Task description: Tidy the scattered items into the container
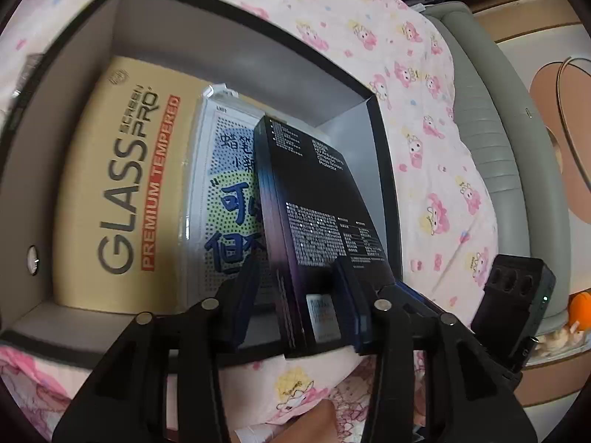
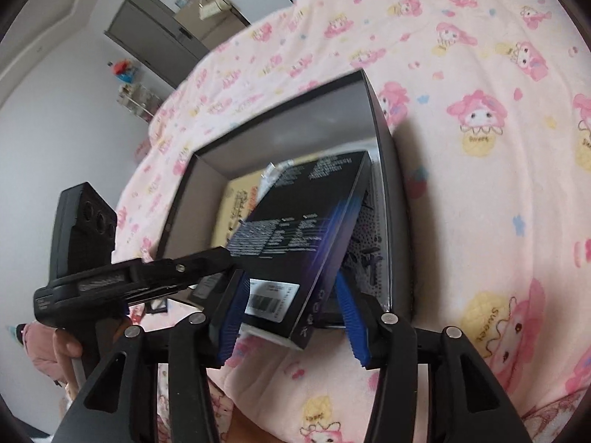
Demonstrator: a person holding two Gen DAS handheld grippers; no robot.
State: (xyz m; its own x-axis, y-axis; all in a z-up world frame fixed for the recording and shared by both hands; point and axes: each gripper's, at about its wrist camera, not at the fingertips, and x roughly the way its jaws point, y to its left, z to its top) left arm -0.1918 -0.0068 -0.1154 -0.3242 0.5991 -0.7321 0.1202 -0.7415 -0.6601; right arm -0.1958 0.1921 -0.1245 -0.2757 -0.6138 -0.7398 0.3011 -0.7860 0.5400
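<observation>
Both our grippers pitch steeply down over the near rim of the container (image 1: 373,118), a dark open box on the bed's pink cartoon-print blanket (image 1: 424,118).

Left gripper (image 1: 295,295): jaws parted around the near end of the black screen-protector box (image 1: 317,199). Right-hand pad sits against its printed face; left-hand pad stands clear of it, a gap showing. Not clamped.

Right gripper (image 2: 291,317): jaws spread wide, blue pads either side of the same black box's barcode end (image 2: 295,243); gaps on both sides, released.

The black box stands tilted, far end down inside the container, near end sticking out over the rim between our fingers. Beyond the left gripper, flat on the container floor: a yellow tempered-glass box (image 1: 122,184) and beside it a clear dotted packet (image 1: 229,184), which the black box leans over.
</observation>
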